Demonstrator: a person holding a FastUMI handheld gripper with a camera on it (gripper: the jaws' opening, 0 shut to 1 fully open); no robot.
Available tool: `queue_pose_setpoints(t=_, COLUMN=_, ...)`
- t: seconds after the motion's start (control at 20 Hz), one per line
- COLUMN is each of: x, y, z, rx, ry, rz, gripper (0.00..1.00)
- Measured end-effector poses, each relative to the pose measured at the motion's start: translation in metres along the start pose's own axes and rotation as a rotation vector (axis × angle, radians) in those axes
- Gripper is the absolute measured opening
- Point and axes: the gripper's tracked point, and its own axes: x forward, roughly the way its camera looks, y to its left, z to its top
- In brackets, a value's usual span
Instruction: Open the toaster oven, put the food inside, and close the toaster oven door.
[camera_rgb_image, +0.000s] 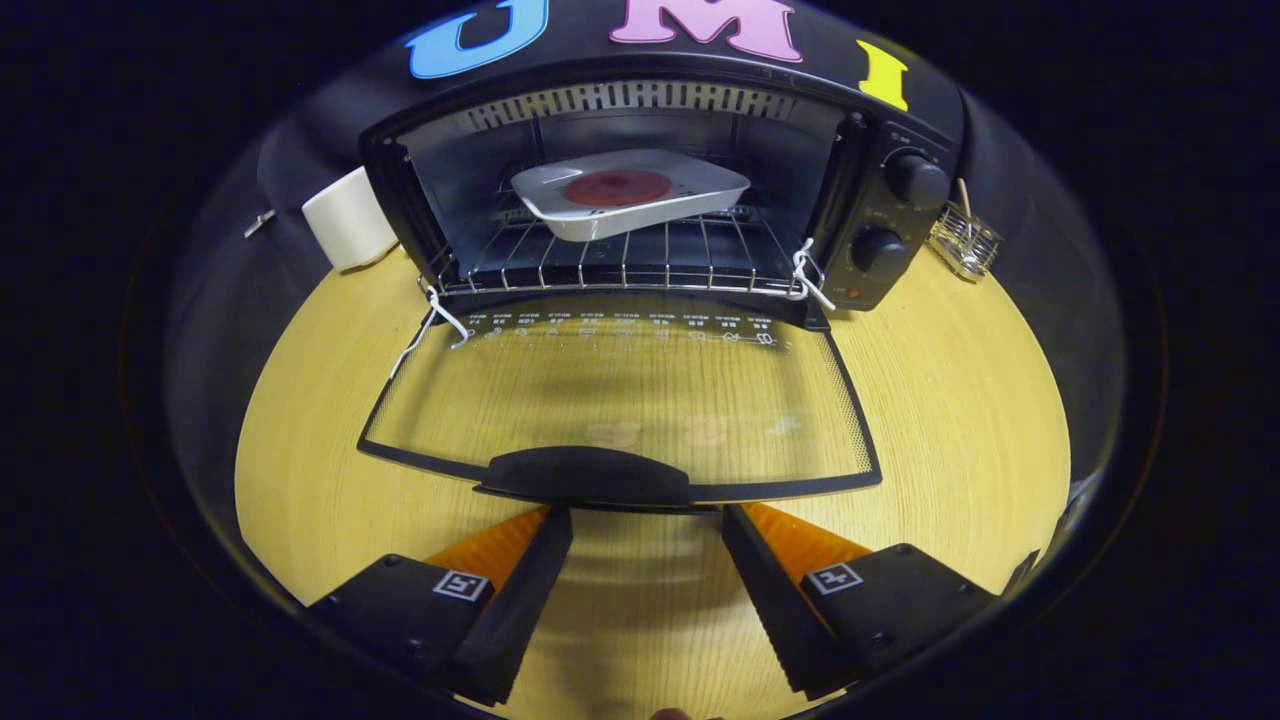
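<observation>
Just ahead of the fingertips sits the door handle (588, 473), a black bar on the front edge of the glass door (620, 400), which lies folded flat down over the wooden table (960, 400). Toaster oven (640, 190) is open; the food, a red disc on a white tray (630, 192), already sits on the wire rack (610, 260) inside, a bit tilted and toward the back. So by my read only the close is left. Gripper (645, 530) is spread wide and holding nothing; both fingers (520, 580) flank the handle's width and stop just short of it, no contact that I can see. To close cleanly: get under or around the handle at its centre, lift in an arc about the hinge at the oven's front lip, don't push straight forward or the oven may slide on the table. Watch the white strings (812, 275) tied at both rack corners; they look linked to the door, so I'd expect the rack to slide back as it rises. Check the tray clears the opening. Finish with a firm press so the door seats. White cup (348, 218) left of the oven and small wire basket (964, 240) on the right are well apart from the swing path.
</observation>
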Motion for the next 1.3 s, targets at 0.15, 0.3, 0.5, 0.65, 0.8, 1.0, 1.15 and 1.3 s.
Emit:
queue_pose_setpoints(t=0.15, x=0.000, y=0.000, z=0.002, rx=-0.023, ry=-0.018, rz=-0.006, gripper=0.99)
queue_pose_setpoints(t=0.3, x=-0.008, y=0.001, z=0.007, rx=-0.046, ry=-0.041, rz=0.002, gripper=0.99)
queue_pose_setpoints(t=0.5, x=-0.027, y=0.001, z=0.016, rx=-0.040, ry=-0.086, rz=0.039, gripper=0.98)
queue_pose_setpoints(t=0.65, x=-0.043, y=0.003, z=0.028, rx=-0.046, ry=-0.131, rz=0.056, gripper=0.98)
queue_pose_setpoints(t=0.8, x=-0.059, y=0.010, z=0.043, rx=-0.036, ry=-0.182, rz=0.085, gripper=0.99)
queue_pose_setpoints(t=1.0, x=-0.070, y=0.013, z=0.077, rx=-0.035, ry=-0.267, rz=0.086, gripper=0.99)
queue_pose_setpoints(t=1.15, x=-0.091, y=0.016, z=0.118, rx=-0.017, ry=-0.363, rz=0.102, gripper=0.99)
queue_pose_setpoints(t=1.3, x=-0.110, y=0.002, z=0.149, rx=0.005, ry=-0.445, rz=0.105, gripper=0.99)
